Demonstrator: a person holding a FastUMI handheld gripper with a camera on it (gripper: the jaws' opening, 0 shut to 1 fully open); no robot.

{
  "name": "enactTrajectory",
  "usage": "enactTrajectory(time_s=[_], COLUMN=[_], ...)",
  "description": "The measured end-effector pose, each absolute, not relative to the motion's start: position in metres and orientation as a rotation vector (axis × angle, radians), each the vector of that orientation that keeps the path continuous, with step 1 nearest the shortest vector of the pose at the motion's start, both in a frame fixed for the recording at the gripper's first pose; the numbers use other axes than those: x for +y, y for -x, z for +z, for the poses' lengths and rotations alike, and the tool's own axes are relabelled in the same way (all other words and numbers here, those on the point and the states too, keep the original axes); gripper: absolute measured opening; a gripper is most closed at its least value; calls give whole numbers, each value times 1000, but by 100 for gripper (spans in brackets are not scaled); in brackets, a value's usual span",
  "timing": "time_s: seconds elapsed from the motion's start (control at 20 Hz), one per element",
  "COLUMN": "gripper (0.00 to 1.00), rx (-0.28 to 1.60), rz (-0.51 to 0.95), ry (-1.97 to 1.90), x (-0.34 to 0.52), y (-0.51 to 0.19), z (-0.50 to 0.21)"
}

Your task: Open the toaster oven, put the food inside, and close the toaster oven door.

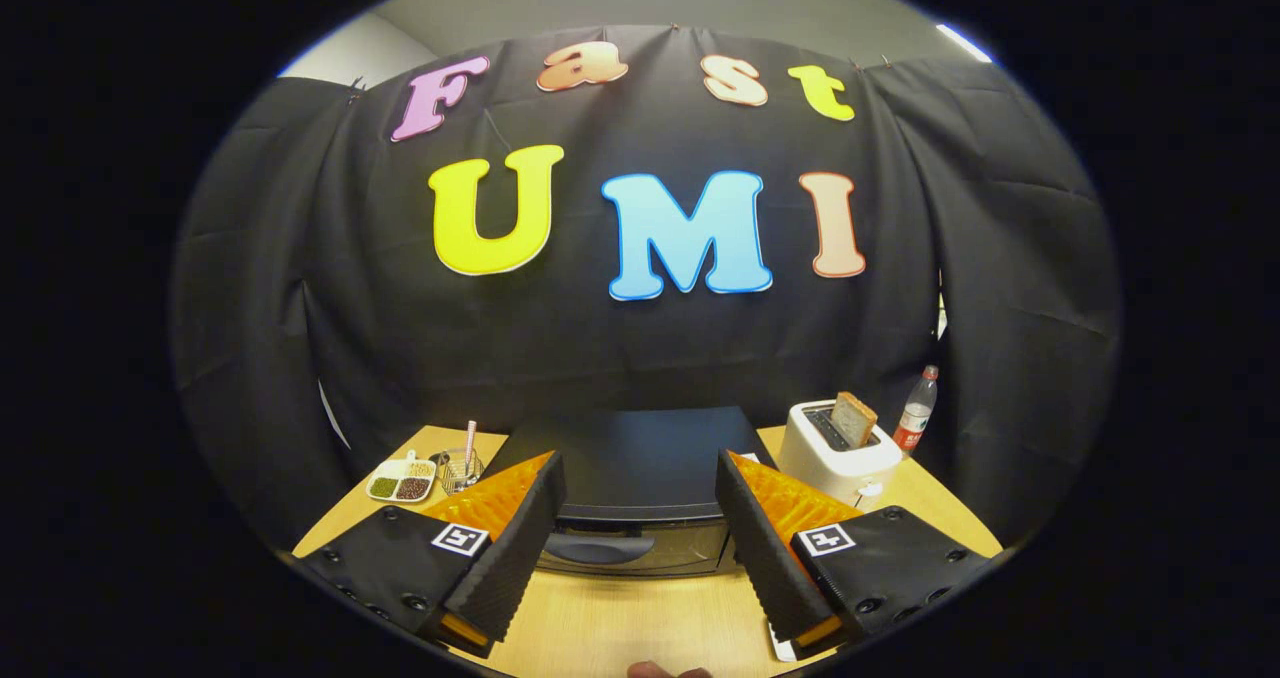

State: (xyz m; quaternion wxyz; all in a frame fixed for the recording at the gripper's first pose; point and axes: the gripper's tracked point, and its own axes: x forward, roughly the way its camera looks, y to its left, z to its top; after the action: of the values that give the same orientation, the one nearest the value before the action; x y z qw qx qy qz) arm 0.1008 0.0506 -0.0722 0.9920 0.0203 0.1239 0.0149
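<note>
So nothing's really happening on the task yet, as far as I can tell. The toaster oven is sitting on the wooden table just ahead of the gripper, and its door looks closed, with the handle showing low on the front between the two fingers. The gripper is hanging wide apart, released, not gripping anything, and it's hovering short of the oven rather than touching it.

That means all three steps are looking undone: opening the door, getting the food in, closing it again. My guess is the handle is what it's lining up for first, since it's sitting right in the gap between the fingers.

As for the food, I can't say for sure which item is meant. There's a slice of bread sticking up out of a white pop-up toaster standing off to the right of the oven, and a small divided dish of what look like beans or grains off to the left, with a glass holding a striped straw beside it. A bottle is standing behind the toaster, near the cloth wall.

Nothing is blocking the way to the door. The toaster is standing close to the oven's right side, so swinging over there could bump it.
</note>
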Motion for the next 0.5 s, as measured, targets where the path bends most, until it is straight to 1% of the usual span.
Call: enactTrajectory(time_s=[0.25, 0.5], gripper=[96, 97], rx=[343, 459], rz=[26, 26], ry=[-40, -88], x=[63, 72], y=[-131, -142], z=[-117, -164])
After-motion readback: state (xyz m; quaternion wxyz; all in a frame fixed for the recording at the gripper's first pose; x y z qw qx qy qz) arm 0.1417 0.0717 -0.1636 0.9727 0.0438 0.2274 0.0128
